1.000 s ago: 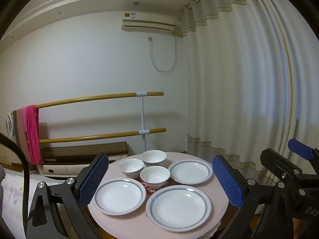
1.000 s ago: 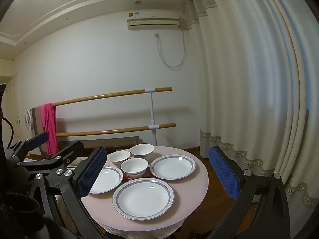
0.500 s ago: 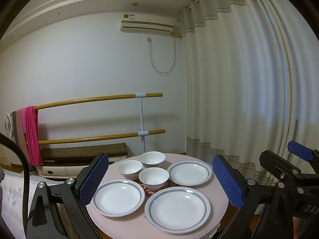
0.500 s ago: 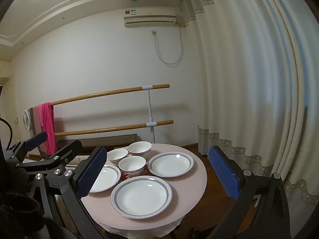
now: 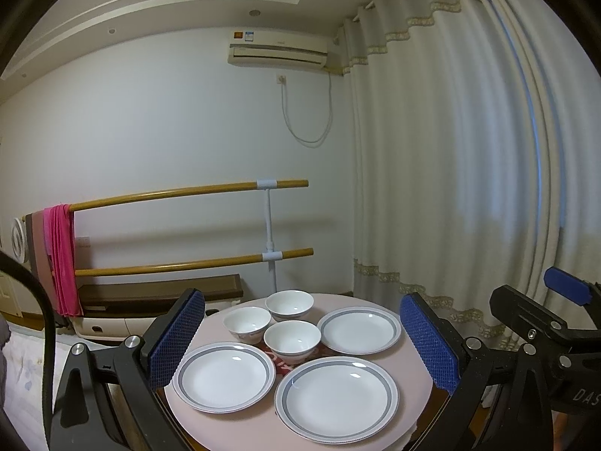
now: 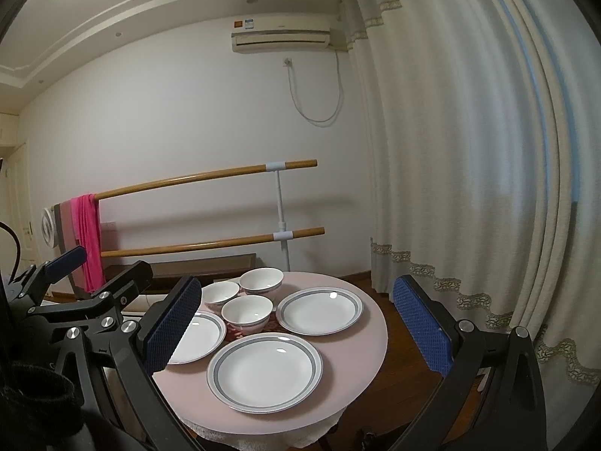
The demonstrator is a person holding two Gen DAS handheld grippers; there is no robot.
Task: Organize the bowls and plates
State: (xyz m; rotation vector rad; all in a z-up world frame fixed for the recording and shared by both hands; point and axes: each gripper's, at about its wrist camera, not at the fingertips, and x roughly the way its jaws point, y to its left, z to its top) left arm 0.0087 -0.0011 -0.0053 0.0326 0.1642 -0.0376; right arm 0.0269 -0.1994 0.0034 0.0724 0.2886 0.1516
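A round pink table point(image 5: 407, 355) point(image 6: 370, 334) holds three white plates with grey rims and three white bowls. The near plate point(image 5: 336, 398) point(image 6: 265, 370), left plate point(image 5: 225, 376) point(image 6: 197, 338) and right plate point(image 5: 358, 330) point(image 6: 319, 310) lie around the bowls point(image 5: 292, 340) point(image 5: 246, 323) point(image 5: 289, 303). The bowls also show in the right wrist view point(image 6: 246, 310) point(image 6: 219, 295) point(image 6: 261, 280). My left gripper point(image 5: 302, 342) is open and empty, above the table's near side. My right gripper point(image 6: 296, 325) is open and empty, likewise held off the dishes.
A wooden double barre point(image 5: 188, 191) with a pink cloth point(image 5: 60, 259) stands behind the table against the wall. Cream curtains point(image 5: 450, 188) hang at the right. The other gripper shows at each view's edge point(image 5: 563, 323) point(image 6: 75, 293). Wooden floor point(image 6: 398, 360) lies right of the table.
Both grippers have shifted slightly; the table and dishes sit a little lower and nearer in view. Both stay open and empty. No dish has moved.
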